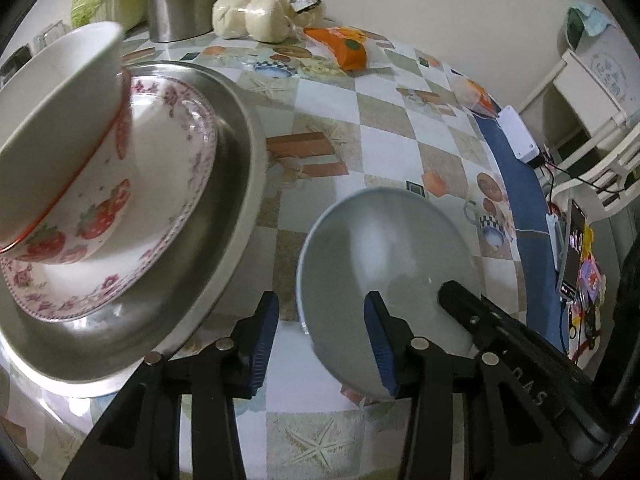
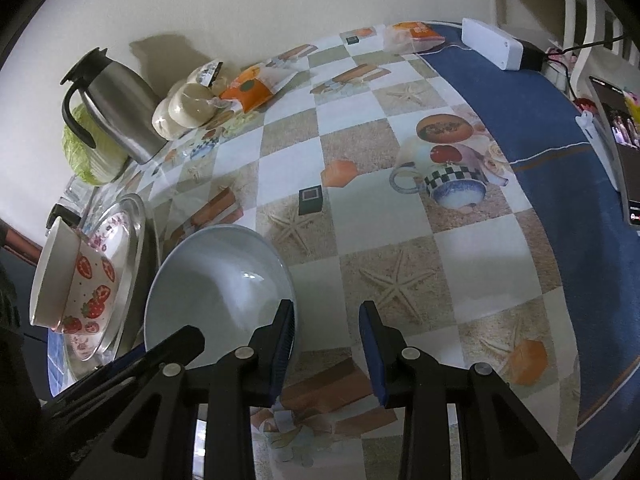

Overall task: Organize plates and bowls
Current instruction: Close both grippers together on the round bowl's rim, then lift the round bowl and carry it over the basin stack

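A plain grey-blue bowl (image 1: pixel 384 264) (image 2: pixel 224 280) stands on the patterned table. My left gripper (image 1: pixel 322 300) straddles its left rim, one pad over the inside and one outside, neither pressing; it is open. My right gripper (image 2: pixel 326 306) straddles the opposite rim, with the inner pad close against it and the outer pad well apart; it is open too. A strawberry bowl (image 1: pixel 80 160) (image 2: pixel 80 280) lies tilted on a pink floral plate (image 1: pixel 160 208) (image 2: pixel 116 224) inside a steel tray (image 1: pixel 240 184) (image 2: pixel 136 232) to the left.
At the back stand a steel jug (image 2: pixel 116 116), a cabbage (image 2: pixel 88 152), a bag of buns (image 2: pixel 188 108) and an orange packet (image 2: pixel 252 88). A white box (image 2: pixel 492 44) and a phone (image 2: pixel 616 140) sit by the blue-bordered right edge.
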`<action>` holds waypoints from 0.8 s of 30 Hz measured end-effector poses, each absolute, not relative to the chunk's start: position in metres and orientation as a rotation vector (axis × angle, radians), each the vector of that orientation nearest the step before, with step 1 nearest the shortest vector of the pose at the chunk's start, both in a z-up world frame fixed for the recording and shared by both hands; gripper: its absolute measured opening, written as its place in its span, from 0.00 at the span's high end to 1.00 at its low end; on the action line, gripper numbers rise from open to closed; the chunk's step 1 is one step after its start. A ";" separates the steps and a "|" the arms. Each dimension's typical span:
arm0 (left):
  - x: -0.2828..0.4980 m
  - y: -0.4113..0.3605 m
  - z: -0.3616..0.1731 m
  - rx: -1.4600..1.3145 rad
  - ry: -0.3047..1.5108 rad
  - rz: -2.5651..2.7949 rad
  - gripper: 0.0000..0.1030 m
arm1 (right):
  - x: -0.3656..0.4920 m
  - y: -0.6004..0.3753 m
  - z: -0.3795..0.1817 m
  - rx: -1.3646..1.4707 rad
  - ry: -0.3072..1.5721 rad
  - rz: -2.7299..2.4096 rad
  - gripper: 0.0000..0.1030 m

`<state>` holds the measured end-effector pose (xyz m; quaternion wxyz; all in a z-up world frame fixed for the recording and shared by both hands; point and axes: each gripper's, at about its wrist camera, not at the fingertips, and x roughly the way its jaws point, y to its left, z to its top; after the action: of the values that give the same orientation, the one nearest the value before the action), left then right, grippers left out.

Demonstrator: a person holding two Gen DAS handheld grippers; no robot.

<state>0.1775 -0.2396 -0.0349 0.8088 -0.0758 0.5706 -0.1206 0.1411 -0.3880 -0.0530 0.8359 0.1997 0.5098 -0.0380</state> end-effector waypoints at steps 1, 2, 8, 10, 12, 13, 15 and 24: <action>0.178 -0.241 -0.036 -0.160 1.221 -0.260 0.59 | 0.141 -0.388 -0.054 0.425 1.083 -0.078 0.66; 0.178 -0.242 -0.037 -0.156 1.223 -0.262 0.63 | 0.142 -0.387 -0.056 0.429 1.088 -0.074 0.66; 0.181 -0.239 -0.049 -0.165 1.243 -0.258 0.74 | 0.145 -0.383 -0.067 0.458 1.107 -0.052 0.70; 0.183 -0.237 -0.052 -0.185 1.245 -0.261 0.74 | 0.145 -0.381 -0.070 0.470 1.107 -0.043 0.70; 0.184 -0.237 -0.052 -0.190 1.243 -0.263 0.74 | 0.145 -0.378 -0.072 0.475 1.107 -0.035 0.70; 0.184 -0.237 -0.053 -0.192 1.243 -0.265 0.75 | 0.146 -0.376 -0.073 0.471 1.107 -0.034 0.70; 0.185 -0.236 -0.053 -0.207 1.243 -0.269 0.75 | 0.148 -0.374 -0.074 0.470 1.110 -0.030 0.70; 0.181 -0.234 -0.052 -0.224 1.238 -0.292 0.82 | 0.147 -0.372 -0.075 0.495 1.118 -0.012 0.76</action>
<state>0.1811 -0.2339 -0.0522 0.7987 -0.1042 0.5768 -0.1361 0.1468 -0.3721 -0.0755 0.8190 0.2324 0.5246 -0.0056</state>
